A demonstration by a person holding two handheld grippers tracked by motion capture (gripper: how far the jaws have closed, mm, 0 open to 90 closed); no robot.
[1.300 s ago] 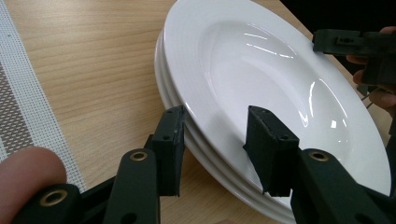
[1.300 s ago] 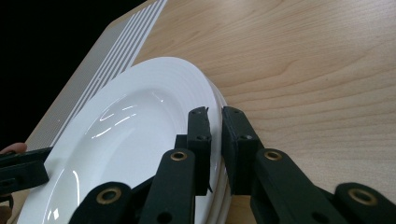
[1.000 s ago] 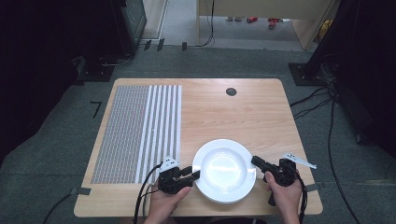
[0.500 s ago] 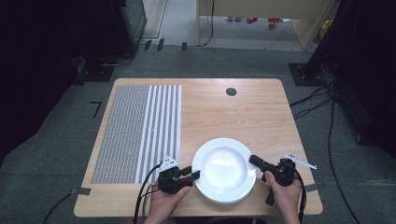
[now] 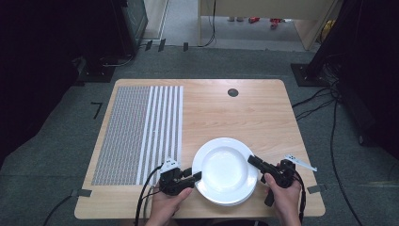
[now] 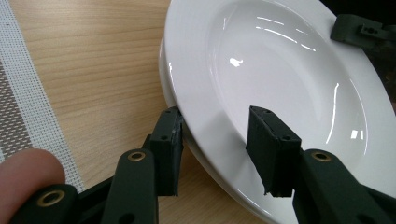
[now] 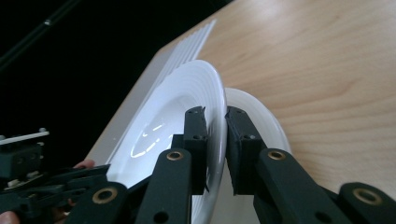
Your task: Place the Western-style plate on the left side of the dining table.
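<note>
Two white plates lie stacked near the table's front edge. The upper plate (image 5: pixel 225 167) is tipped up on its right side, where my right gripper (image 5: pixel 252 161) is shut on its rim (image 7: pixel 215 116). The lower plate (image 7: pixel 254 109) shows beneath it. My left gripper (image 5: pixel 195 175) sits at the stack's left edge, open. One jaw is against the outside of the rim and the other hangs over the upper plate's (image 6: pixel 289 79) inner slope without pressing on it (image 6: pixel 217 144). The right gripper (image 6: pixel 362 30) shows across the plate.
The wooden table (image 5: pixel 244 113) carries a grey perforated mat with white stripes (image 5: pixel 141 127) on its left half and a black round hole (image 5: pixel 233 92) near the far edge. Cables trail on the floor at the right. The left gripper (image 7: pixel 28 186) shows at the lower left.
</note>
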